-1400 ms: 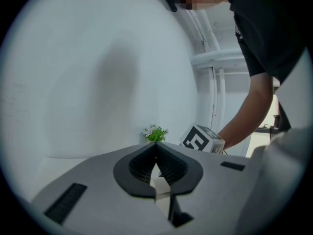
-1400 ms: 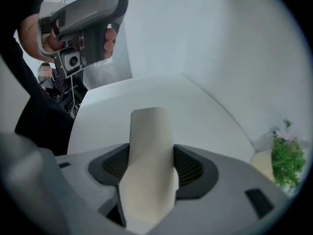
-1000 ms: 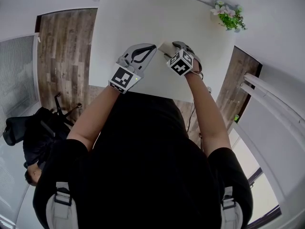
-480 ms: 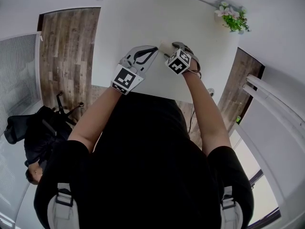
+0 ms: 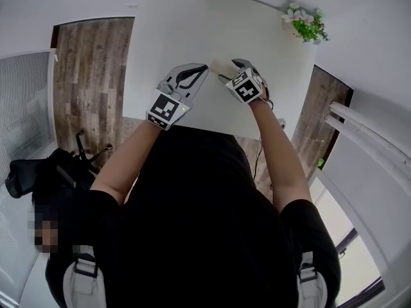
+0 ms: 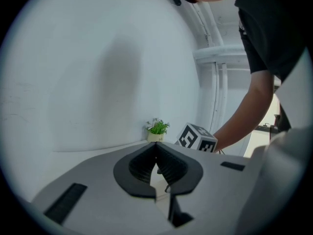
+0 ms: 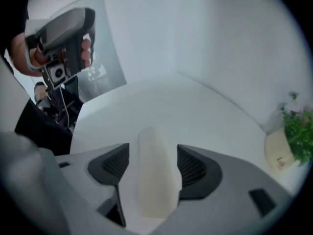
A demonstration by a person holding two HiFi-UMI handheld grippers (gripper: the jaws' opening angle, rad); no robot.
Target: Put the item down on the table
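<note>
The item is a cream, oblong, soft-looking piece (image 7: 154, 180) that lies lengthwise between the jaws of my right gripper (image 7: 152, 148). The jaws stand apart: a strip of gap shows along the item's left side, and its right side lies close against the other pad. From the head view the item (image 5: 220, 65) sits low over the white table (image 5: 192, 24) at the tips of the right gripper (image 5: 226, 70). My left gripper (image 5: 204, 69) hovers just to its left, shut, its tips meeting with nothing held (image 6: 156, 146).
A small potted plant (image 5: 307, 24) stands at the table's far right corner, also in the left gripper view (image 6: 157, 129). White walls close in behind the table. Wooden floor (image 5: 90, 69) shows on the left, and a black chair (image 5: 38, 172) stands there.
Both grippers stay near the table's front edge with only slight shifts. The cream item stays at the right gripper's jaws.
</note>
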